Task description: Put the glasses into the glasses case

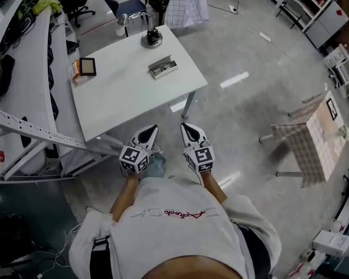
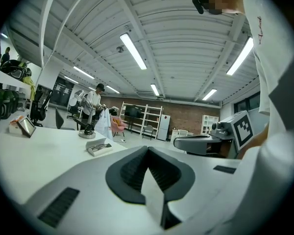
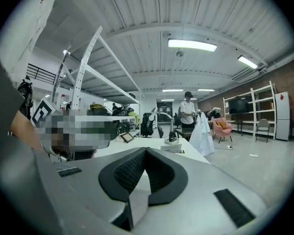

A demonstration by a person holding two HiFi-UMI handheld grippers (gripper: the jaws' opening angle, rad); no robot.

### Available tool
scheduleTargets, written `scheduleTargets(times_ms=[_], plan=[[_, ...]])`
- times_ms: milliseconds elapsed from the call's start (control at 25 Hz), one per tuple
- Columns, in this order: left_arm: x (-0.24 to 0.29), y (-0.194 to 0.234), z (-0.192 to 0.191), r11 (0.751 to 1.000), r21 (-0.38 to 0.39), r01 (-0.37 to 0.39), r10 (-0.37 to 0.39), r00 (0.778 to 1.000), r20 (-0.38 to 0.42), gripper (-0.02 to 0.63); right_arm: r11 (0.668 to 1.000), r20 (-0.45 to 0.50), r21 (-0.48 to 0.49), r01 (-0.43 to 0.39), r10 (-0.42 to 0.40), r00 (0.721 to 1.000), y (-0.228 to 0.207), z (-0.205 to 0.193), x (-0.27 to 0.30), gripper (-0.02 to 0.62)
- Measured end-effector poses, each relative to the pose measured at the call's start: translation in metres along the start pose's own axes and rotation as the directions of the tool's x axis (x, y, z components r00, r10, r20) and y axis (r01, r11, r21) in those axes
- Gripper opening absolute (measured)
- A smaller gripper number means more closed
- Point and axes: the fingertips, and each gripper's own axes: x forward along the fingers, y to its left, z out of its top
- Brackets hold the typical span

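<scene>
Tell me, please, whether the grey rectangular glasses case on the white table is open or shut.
Open, it seems: the grey rectangular glasses case shows its lid raised along one long edge, with the dark interior exposed.

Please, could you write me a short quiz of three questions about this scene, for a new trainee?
1. True or false: the left gripper holds the glasses case.
2. Where does the glasses case lie? A) on the white table; B) on the floor; C) on a chair.
3. Fill in: the jaws of the right gripper are ____ and hold nothing.

Key: 1 false; 2 A; 3 shut.
</scene>
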Motion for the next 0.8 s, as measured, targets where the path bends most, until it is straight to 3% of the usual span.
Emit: scheduleTargets(times_ms=[800], plan=[[-0.014,-0.014,0.007,0.999,0.026,0.028,-0.029,0.999,0.022,0.026,0.999,0.025,-0.035,0.028,-0.027,0.999,0.009,0.011,-0.014,0.006]])
